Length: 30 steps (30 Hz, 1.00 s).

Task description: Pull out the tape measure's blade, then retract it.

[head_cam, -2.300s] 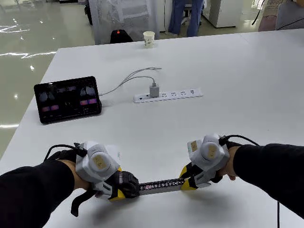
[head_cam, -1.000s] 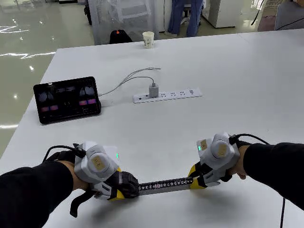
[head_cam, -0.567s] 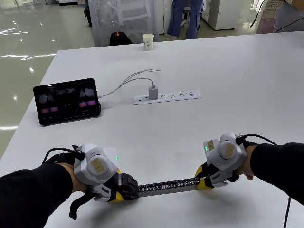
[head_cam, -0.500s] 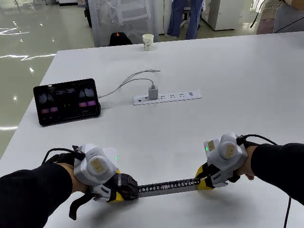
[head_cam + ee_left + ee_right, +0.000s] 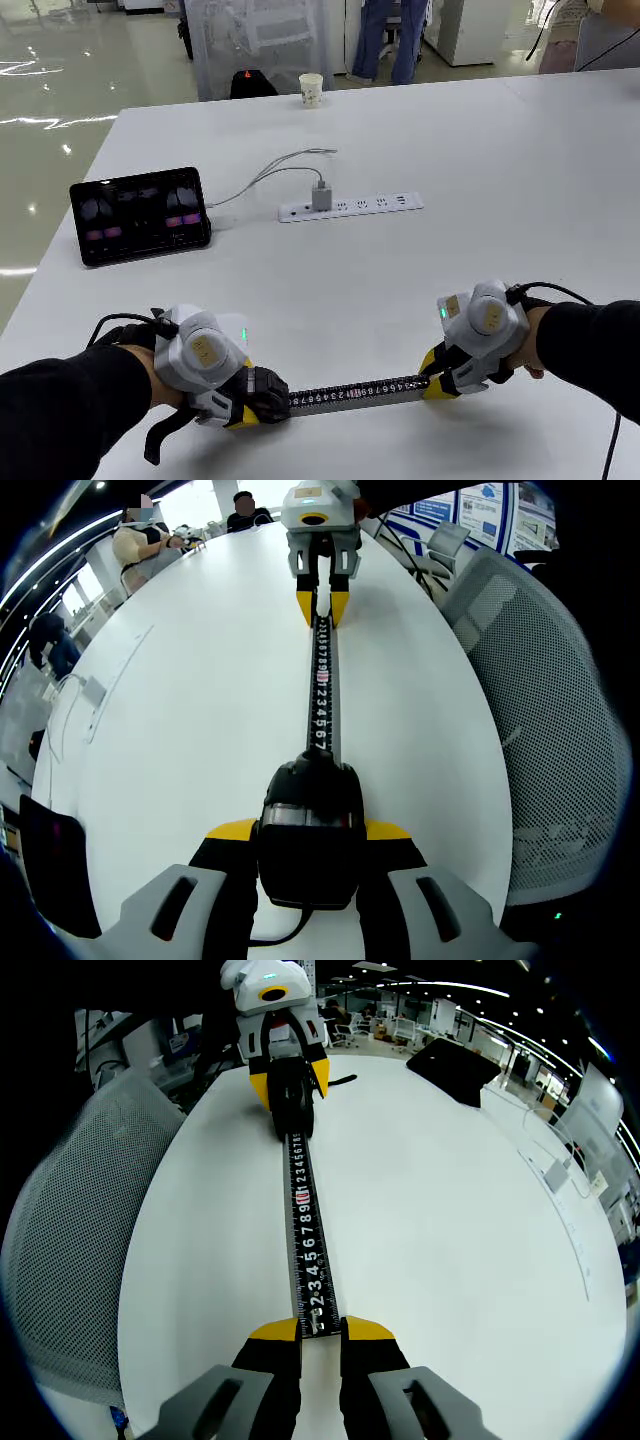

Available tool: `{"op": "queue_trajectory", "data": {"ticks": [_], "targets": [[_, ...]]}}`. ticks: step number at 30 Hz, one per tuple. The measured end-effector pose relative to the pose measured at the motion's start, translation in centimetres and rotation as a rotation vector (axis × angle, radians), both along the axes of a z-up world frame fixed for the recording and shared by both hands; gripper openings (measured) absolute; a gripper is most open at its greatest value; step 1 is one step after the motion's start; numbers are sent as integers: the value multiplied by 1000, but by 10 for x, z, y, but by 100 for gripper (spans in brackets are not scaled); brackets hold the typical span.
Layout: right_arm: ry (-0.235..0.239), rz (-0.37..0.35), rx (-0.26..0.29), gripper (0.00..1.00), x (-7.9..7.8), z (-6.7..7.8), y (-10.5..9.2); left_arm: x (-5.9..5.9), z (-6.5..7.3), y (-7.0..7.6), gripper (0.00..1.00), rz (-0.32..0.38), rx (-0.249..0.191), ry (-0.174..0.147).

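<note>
Jaws of the left gripper (image 5: 311,832) and the right gripper (image 5: 320,1330) both grip a tape measure (image 5: 266,392), its blade (image 5: 305,1230) stretched between them over a white table (image 5: 420,140).
Seen from the left gripper view, my left jaws pinch the black case (image 5: 312,805) from either side; in the right gripper view, my right jaws are pressed together on the blade's tip. The blade runs straight, numbers up; whether it touches the table I cannot tell. I judge the pull-out to be under way. To do it well, I would pin the case in place, draw the tip straight along the blade's own line without twisting, and not slacken that pinch, since a loosed blade could snap back.
</note>
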State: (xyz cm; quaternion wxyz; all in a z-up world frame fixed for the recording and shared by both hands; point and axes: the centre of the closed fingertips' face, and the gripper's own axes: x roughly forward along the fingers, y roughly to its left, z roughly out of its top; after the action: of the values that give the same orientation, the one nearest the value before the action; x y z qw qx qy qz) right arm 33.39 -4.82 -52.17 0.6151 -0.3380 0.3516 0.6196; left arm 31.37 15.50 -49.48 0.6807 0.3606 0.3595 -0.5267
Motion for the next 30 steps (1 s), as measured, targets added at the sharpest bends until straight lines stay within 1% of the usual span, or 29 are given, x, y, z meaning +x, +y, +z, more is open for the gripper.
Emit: {"op": "queue_trajectory", "data": {"ticks": [16,20,30], "targets": [[-4,6,-25,11,1,0,-13,0,0,0,32,1,-1,0],[0,-2,-26,11,2,1,-17,0,0,-1,32,1,-3,-1],[5,-4,-20,10,3,1,-17,0,0,-2,32,1,-9,2]]}}
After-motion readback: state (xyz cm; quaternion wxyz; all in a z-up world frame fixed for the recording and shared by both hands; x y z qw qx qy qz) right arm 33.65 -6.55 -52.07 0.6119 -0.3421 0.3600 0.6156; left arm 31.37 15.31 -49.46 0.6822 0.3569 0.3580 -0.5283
